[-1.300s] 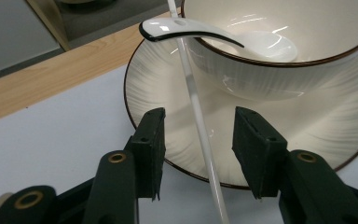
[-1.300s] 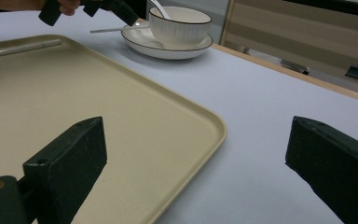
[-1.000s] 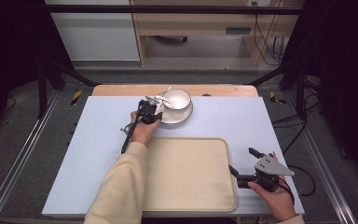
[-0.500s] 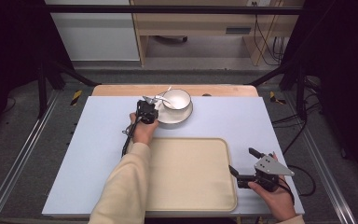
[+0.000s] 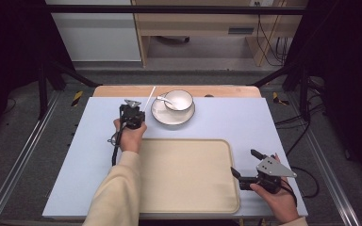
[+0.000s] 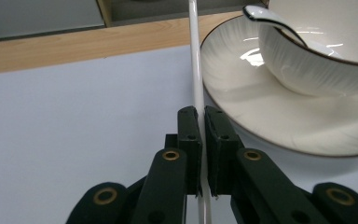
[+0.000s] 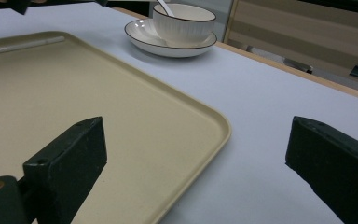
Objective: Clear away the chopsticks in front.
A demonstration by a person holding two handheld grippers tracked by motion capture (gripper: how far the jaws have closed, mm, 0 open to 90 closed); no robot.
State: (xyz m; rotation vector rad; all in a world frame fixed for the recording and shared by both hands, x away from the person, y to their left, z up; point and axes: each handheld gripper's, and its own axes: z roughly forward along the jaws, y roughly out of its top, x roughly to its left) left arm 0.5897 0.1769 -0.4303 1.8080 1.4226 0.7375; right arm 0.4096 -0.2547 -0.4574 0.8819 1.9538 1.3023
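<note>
1. Left gripper: jaws drawn in to a narrow gap and clamped on a thin white stick. Pads press on it from both sides. The jaws have just been closing, with the stick between them.
2. The stick runs straight up between the jaws in the left gripper view, extending past the top of the frame and also below the pads. In the high view the white stick slants up and away from the left gripper, off the table surface.
3. Just beside the stick's far part: a white saucer with a dark rim line, carrying a ribbed white bowl. A white spoon rests in the bowl, handle over the rim. Whether stick and saucer touch, cannot tell.
4. Left hand and cream sleeve reach forward over the left edge of the beige tray.
5. Right gripper: jaws spread wide, nothing between them; held by the right hand at the tray's right edge, near the tray's front corner. Right gripper view shows the tray corner between the jaws, untouched.
6. Surface: pale blue table mat on a wooden tabletop; saucer and bowl sit at the far edge, well apart from the right gripper.
</note>
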